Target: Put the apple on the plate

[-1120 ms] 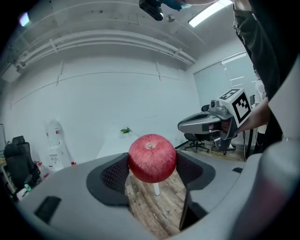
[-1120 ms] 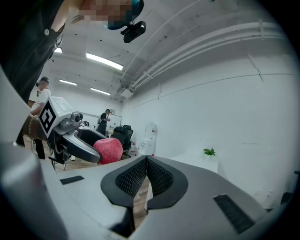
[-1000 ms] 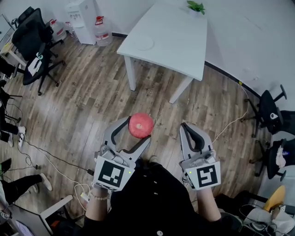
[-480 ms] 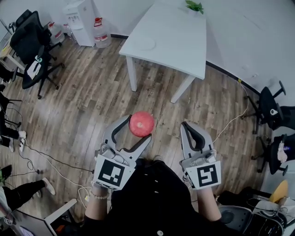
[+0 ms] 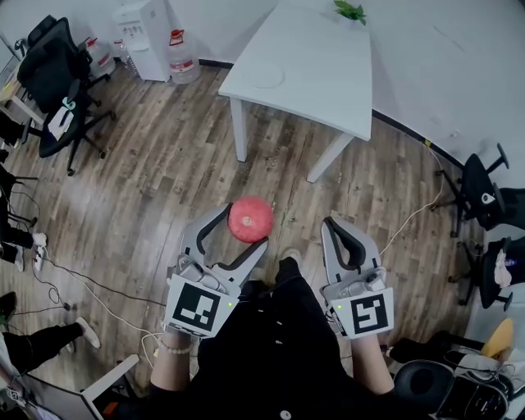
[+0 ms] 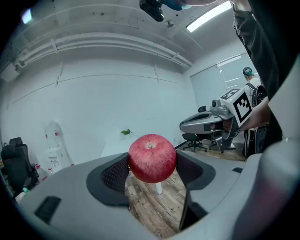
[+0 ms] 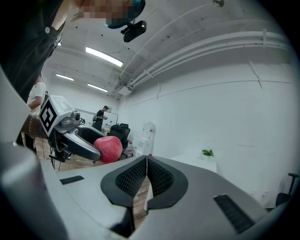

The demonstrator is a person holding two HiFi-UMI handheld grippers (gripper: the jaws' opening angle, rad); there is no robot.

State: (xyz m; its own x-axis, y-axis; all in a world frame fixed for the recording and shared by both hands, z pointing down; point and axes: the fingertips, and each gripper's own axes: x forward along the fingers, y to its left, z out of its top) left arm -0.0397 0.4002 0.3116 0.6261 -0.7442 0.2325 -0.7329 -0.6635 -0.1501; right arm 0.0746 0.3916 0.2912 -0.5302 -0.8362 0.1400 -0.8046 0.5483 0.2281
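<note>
A red apple (image 5: 250, 219) is clamped between the jaws of my left gripper (image 5: 238, 225), held above the wooden floor in front of the person. In the left gripper view the apple (image 6: 152, 158) sits stem up between the two dark pads. My right gripper (image 5: 335, 232) is shut with nothing in it; its pads meet in the right gripper view (image 7: 146, 177), where the apple (image 7: 108, 149) shows at the left. A white plate (image 5: 267, 77) lies on the white table (image 5: 328, 74) ahead, well beyond both grippers.
A small green plant (image 5: 350, 11) stands at the table's far end. Black office chairs (image 5: 57, 74) and a water dispenser (image 5: 149, 34) are at the left; more chairs (image 5: 484, 197) at the right. Cables (image 5: 90, 283) run across the floor.
The table has shifted slightly right and down in the head view. The person's feet now show below the grippers. The apple stays held in the left gripper.
</note>
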